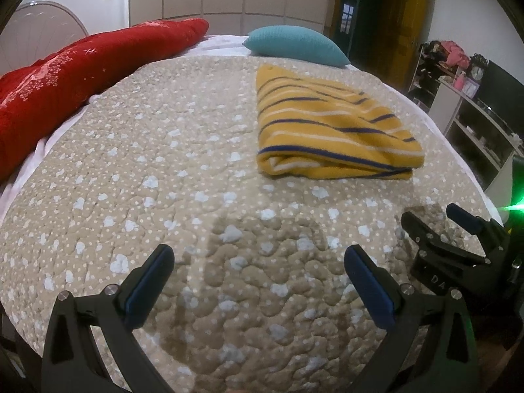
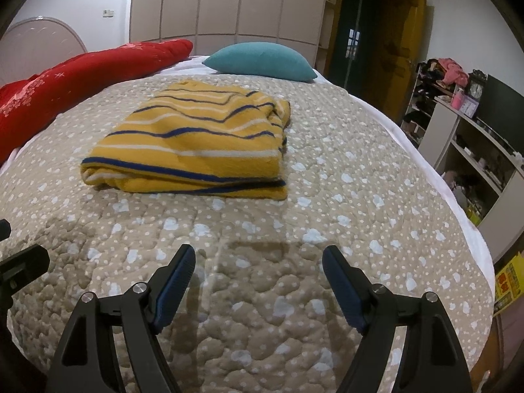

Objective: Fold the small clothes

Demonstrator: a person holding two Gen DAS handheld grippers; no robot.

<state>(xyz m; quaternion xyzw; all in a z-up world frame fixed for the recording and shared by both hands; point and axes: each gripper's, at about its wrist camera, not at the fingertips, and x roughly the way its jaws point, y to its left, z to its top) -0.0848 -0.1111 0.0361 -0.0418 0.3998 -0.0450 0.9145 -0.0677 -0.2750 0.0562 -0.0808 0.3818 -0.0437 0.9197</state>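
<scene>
1. The sweater [image 1: 330, 124] lies folded into a thick rectangular bundle on the bed [image 1: 163, 163]; it is yellow with dark blue and white stripes, and its stacked folded edges face the cameras.
2. The left gripper [image 1: 258, 262] hangs over the quilt on the near side of the sweater, well apart from it; its jaws are spread wide and hold nothing; blue pads line the inner faces of its black fingers [image 1: 147, 281].
3. The right gripper [image 2: 258, 260] also sits over the quilt on the near side of the sweater, apart from it; its jaws are likewise spread with only quilt showing between them.
4. In the left wrist view the right gripper appears at the lower right, nearer than the sweater and off to its right; a green light [image 1: 514, 208] glows beside it at the frame edge.
5. In the right wrist view part of the left gripper shows at the far left edge, nearer than the sweater.
6. Beyond the sweater a teal pillow [image 2: 262, 62] rests at the far end of the bed; a long red cushion [image 2: 82, 78] runs along the bed's edge to the left of the sweater.
7. To the right of the sweater, off the bed, stands a white shelf unit [image 2: 475, 150] with a clock [image 2: 476, 90] on top; behind the pillow are pale wardrobe doors [image 2: 229, 3].
</scene>
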